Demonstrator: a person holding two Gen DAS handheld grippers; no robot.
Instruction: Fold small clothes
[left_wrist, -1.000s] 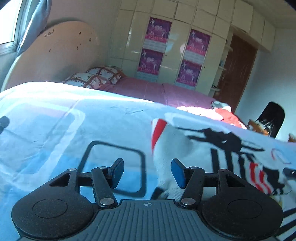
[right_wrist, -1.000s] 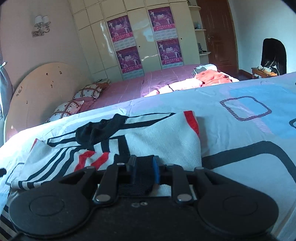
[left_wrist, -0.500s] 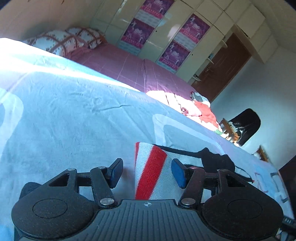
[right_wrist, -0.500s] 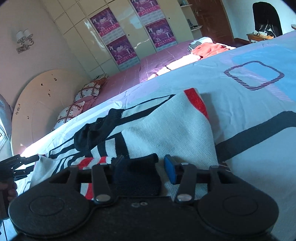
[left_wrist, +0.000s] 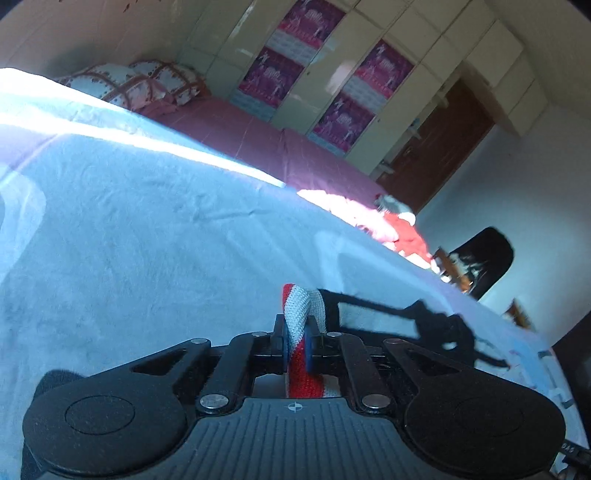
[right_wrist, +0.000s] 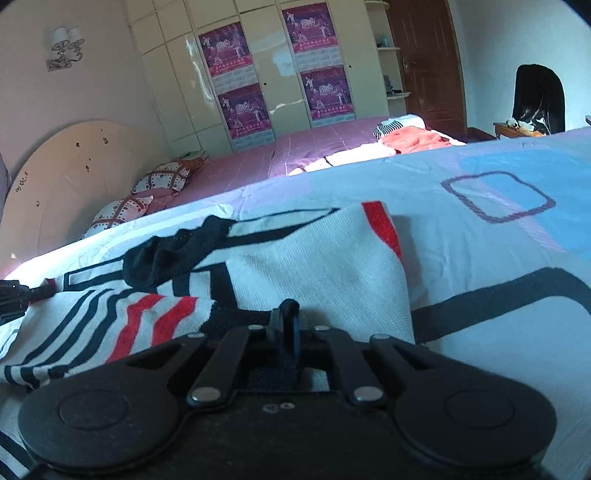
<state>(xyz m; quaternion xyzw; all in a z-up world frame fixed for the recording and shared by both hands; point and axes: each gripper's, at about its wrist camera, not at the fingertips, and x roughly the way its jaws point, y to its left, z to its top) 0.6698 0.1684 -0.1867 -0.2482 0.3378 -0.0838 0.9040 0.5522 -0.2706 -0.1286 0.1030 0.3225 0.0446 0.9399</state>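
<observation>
A small white knitted sweater (right_wrist: 306, 258) with black and red stripes lies spread on the pale blue bedsheet (right_wrist: 480, 251). My left gripper (left_wrist: 295, 343) is shut on the sweater's red-and-white cuff (left_wrist: 301, 314), which stands up between the blue pads. In the right wrist view my right gripper (right_wrist: 286, 325) is shut on the sweater's black hem (right_wrist: 280, 363), pinched into a fold. The left gripper's tip (right_wrist: 22, 293) shows at the far left of that view, at the sweater's other end.
A second bed (right_wrist: 258, 166) with a pink cover and patterned pillows (right_wrist: 162, 177) stands behind, with a red garment pile (right_wrist: 413, 138) on it. Cream wardrobes with posters (right_wrist: 240, 107), a brown door (right_wrist: 424, 62) and a black chair (right_wrist: 539, 99) line the far wall.
The left gripper swung over to the red-and-white cuff and shut on it. The right gripper opened briefly over the black hem, then shut on it again.
</observation>
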